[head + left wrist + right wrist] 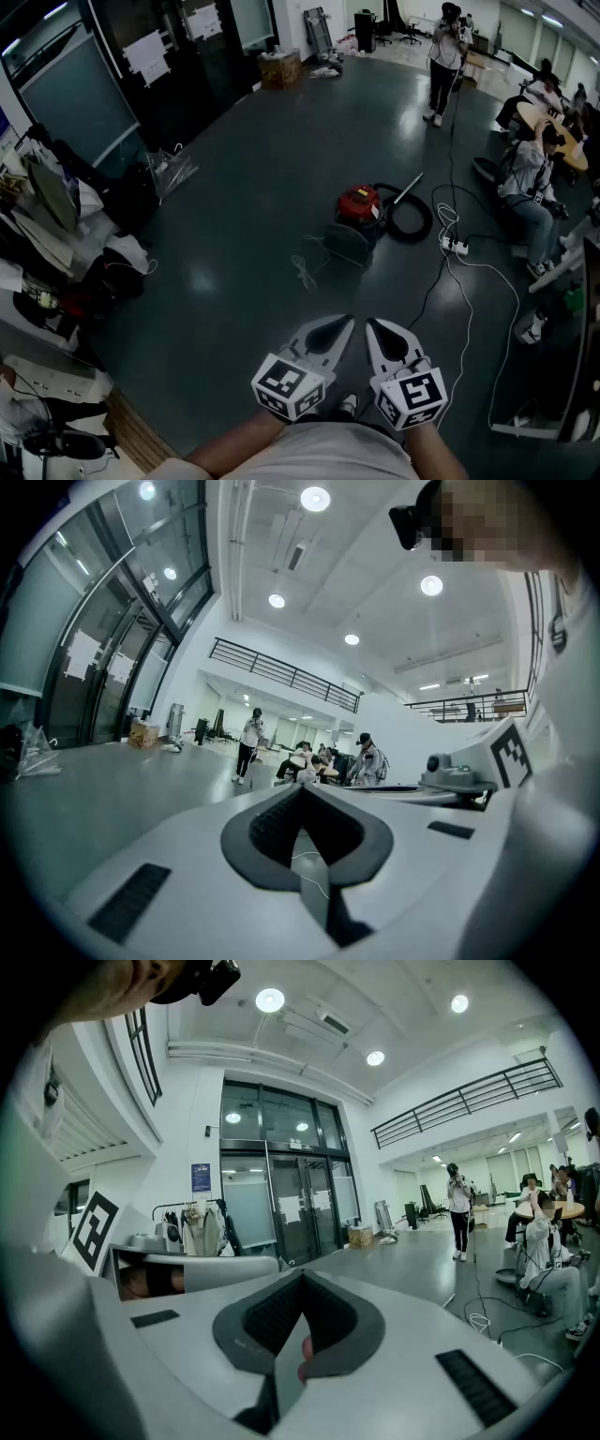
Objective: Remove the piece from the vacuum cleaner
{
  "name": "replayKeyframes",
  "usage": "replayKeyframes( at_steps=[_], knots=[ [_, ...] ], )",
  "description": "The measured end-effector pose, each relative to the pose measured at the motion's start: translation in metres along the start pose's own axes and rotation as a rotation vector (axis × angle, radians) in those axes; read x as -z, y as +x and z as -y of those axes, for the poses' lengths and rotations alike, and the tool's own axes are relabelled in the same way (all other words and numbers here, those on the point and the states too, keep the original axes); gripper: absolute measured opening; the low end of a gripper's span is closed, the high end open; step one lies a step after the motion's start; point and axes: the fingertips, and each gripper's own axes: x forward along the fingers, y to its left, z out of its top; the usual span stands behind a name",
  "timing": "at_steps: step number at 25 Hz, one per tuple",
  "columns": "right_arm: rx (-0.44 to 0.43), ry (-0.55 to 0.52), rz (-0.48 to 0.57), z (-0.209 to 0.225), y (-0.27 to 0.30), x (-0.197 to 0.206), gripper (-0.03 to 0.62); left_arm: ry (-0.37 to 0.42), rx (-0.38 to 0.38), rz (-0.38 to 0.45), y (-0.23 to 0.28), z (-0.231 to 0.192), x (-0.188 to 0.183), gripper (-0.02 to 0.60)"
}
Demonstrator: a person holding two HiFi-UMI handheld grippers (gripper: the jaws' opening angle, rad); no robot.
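Plainly, only the head view shows the vacuum cleaner (360,204): a red canister on the dark floor, with a black hose (412,217) looped at its right and a pale wand (407,188) slanting up from the loop; a grey fan-shaped part (347,246) sits against its near side, and whether it is attached cannot be told. A white cable (491,281) runs from a power strip (454,246) just right of the hose. The left gripper (339,328) and right gripper (378,330) are held side by side at the bottom of that view, tips forward, well apart from the vacuum cleaner, which lies ahead of them and slightly to the right.

The left gripper view shows the left gripper's own jaws (300,794) pressed together with nothing between them; beyond them are a standing person (249,744), a seated group (319,759) and a balcony rail (286,672); the right gripper's marker cube (511,752) shows at the right edge.

The right gripper view shows that gripper (300,1279) likewise closed tight and empty; it alone shows the glass doors (281,1199) with paper sheets (298,1204) stuck on them, a clothes rack (192,1227), a cardboard box (360,1236) and a blue sign (201,1177) beside the doors; the print on sign and sheets is too small to read. Cables (483,1318) trail over the floor at the right.
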Motion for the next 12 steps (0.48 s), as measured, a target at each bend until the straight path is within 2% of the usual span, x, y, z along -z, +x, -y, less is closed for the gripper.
replayKeyframes(
  at_steps=[12],
  knots=[
    [-0.017, 0.012, 0.004, 0.0088, 0.0035, 0.0059, 0.015, 0.007, 0.001, 0.002, 0.0113, -0.0002, 0.0066, 0.006]
  ],
)
